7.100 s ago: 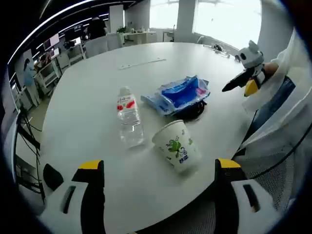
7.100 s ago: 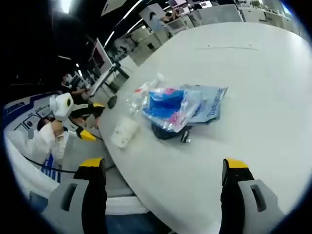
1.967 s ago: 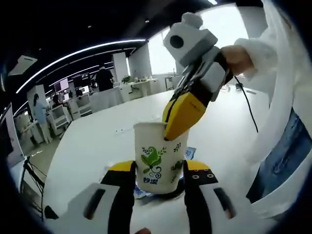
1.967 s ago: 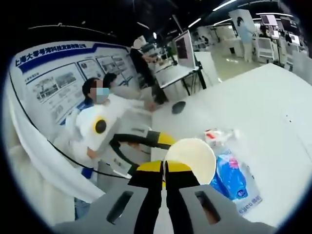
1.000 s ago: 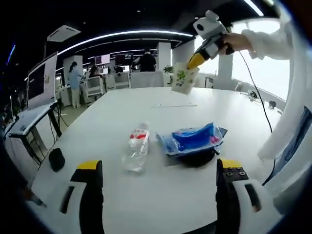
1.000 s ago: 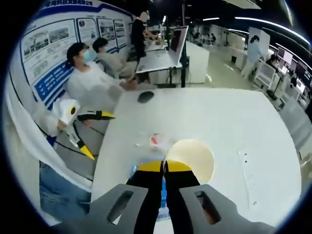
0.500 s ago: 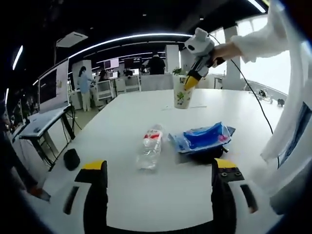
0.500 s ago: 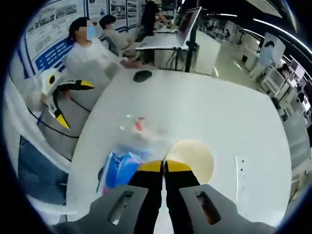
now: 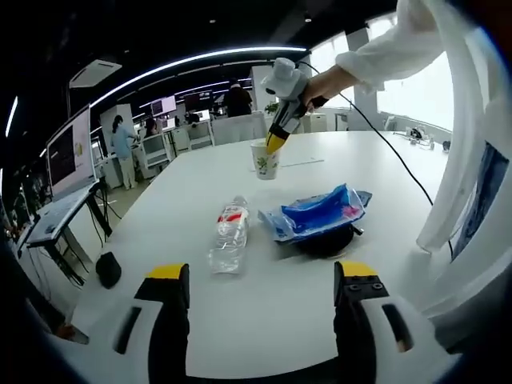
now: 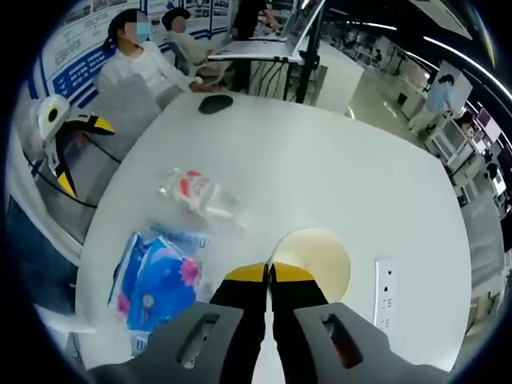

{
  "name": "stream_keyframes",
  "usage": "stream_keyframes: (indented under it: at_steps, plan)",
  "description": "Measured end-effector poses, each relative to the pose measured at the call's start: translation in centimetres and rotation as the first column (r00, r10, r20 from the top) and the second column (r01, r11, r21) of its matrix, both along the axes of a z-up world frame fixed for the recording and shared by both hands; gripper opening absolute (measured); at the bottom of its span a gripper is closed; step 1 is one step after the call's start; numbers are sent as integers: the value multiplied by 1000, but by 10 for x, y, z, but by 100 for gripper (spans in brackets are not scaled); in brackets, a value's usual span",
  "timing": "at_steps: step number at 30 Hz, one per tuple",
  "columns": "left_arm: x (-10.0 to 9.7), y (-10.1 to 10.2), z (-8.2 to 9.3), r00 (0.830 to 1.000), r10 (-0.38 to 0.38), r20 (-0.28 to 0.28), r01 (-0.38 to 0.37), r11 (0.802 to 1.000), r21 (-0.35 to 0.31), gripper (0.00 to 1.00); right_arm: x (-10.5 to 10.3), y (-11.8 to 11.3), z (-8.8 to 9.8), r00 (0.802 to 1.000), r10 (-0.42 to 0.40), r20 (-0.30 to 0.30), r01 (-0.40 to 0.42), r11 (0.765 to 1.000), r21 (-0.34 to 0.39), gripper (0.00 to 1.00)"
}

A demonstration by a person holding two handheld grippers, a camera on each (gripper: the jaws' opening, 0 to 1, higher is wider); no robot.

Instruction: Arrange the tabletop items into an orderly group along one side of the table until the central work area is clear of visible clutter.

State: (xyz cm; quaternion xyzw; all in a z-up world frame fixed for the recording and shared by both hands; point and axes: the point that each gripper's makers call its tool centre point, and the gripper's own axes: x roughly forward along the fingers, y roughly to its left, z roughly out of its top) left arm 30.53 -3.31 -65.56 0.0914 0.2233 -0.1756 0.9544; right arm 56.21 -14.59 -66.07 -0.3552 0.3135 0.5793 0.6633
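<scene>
— Where's the cup [image 9: 265, 161]?

— Upright, well beyond the bottle [image 9: 227, 245] — my right gripper [image 10: 269, 274] pinches its rim.

— And your left gripper [image 9: 264, 282]?

— Jaws spread, holding nothing. The bottle lies just beside the blue pack [image 9: 315, 214] on the table [image 9: 152, 232].

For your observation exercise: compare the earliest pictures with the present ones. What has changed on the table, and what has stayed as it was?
The paper cup, once lying near the water bottle, was lifted by the left claw, passed to the right claw, and carried to the table's far side. The right claw stays shut on its rim; the left is open. Bottle and blue packet stayed put.
</scene>
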Motion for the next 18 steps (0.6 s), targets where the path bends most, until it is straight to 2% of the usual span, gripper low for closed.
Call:
stream_keyframes:
  at_steps: [9,13,18]
  plan:
    - [-1,4,-6,1000,13,-23,-13,999,34,70,15,-5,-18,1000,2,18,-2,1000,-28,0]
    - [-3,5,-12,999,5,-46,-3,999,48,69,23,0,-22,1000,-25,-9,25,1000,-3,0]
    - [-5,5,-15,998,5,-60,-2,998,56,68,29,2,-33,999,-41,-17,41,999,-13,0]
